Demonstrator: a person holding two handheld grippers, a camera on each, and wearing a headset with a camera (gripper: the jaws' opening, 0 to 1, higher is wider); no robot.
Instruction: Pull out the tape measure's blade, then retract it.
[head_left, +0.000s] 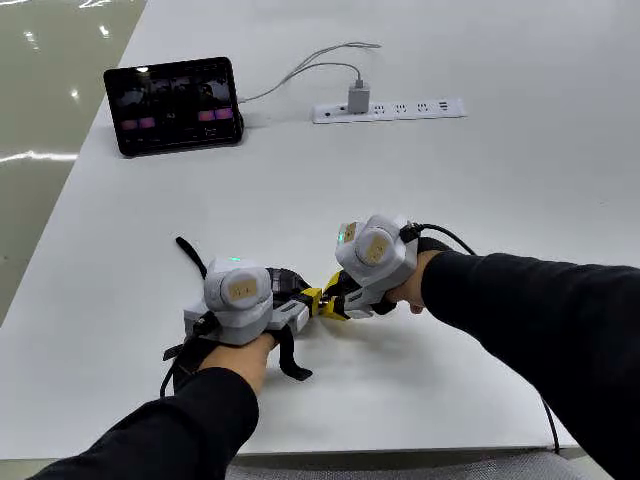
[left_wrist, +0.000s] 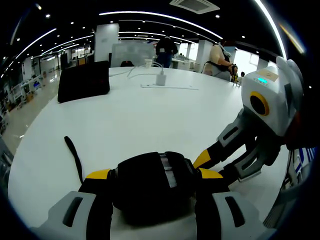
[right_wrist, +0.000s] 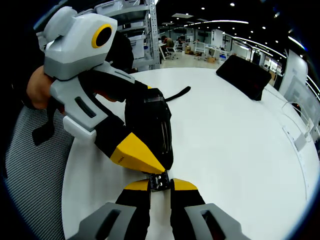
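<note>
Now, by the near edge of the bench (head_left: 450, 200), our left gripper (left_wrist: 154, 176) jaws clamp the tape measure (left_wrist: 150, 197); right gripper (right_wrist: 160, 187) jaws pinch its blade tip (right_wrist: 158, 180). Open bench beyond; tablet (head_left: 173, 103), power strip (head_left: 390, 110) far.

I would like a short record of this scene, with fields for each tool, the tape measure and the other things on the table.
left tool: shut on the tape measure, case between its jaws
right tool: shut on the blade tip, right at the case mouth
table: white; tablet, power strip with charger at the far side
strap: black, lies beside the left tool
</note>
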